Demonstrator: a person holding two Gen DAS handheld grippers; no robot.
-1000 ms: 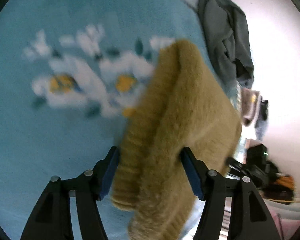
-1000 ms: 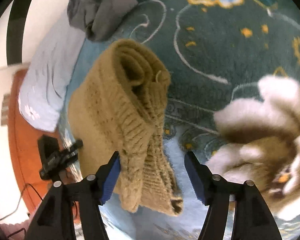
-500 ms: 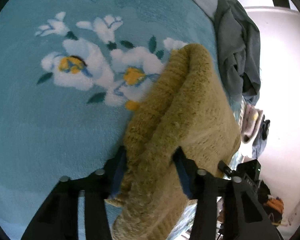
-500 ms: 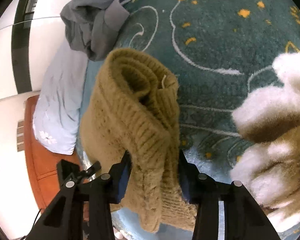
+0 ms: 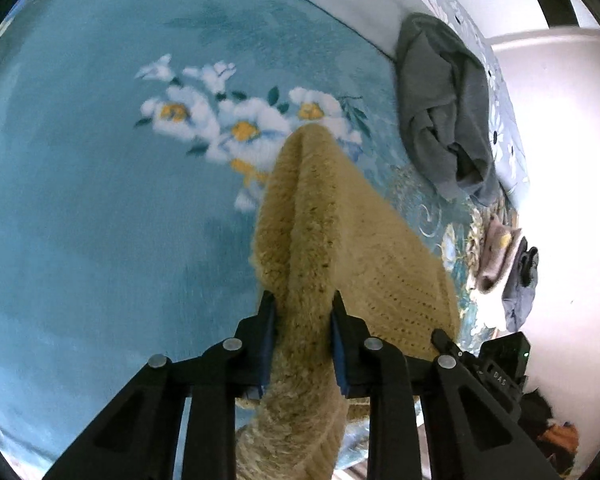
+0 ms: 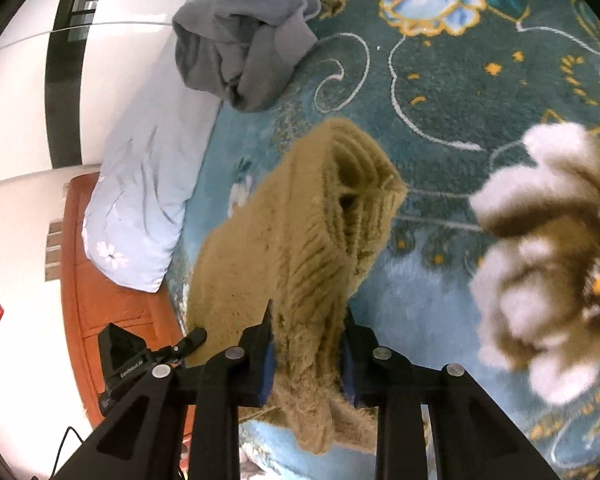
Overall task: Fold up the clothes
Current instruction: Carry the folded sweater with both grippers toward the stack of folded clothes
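Note:
A mustard-yellow knitted sweater hangs bunched in the air above a teal flowered blanket. My left gripper is shut on one bunched edge of it. My right gripper is shut on another thick fold of the same sweater, which drapes away from the fingers and down below them. The other gripper shows as a black block at the sweater's far edge in each view.
A crumpled grey garment lies at the blanket's far edge, also in the right wrist view. A pale blue pillow lies by an orange wooden frame. More small clothes lie near the white wall.
Both grippers have closed from open onto the sweater's bunched folds. Both have risen, so the blanket looks farther away and the sweater hangs longer.

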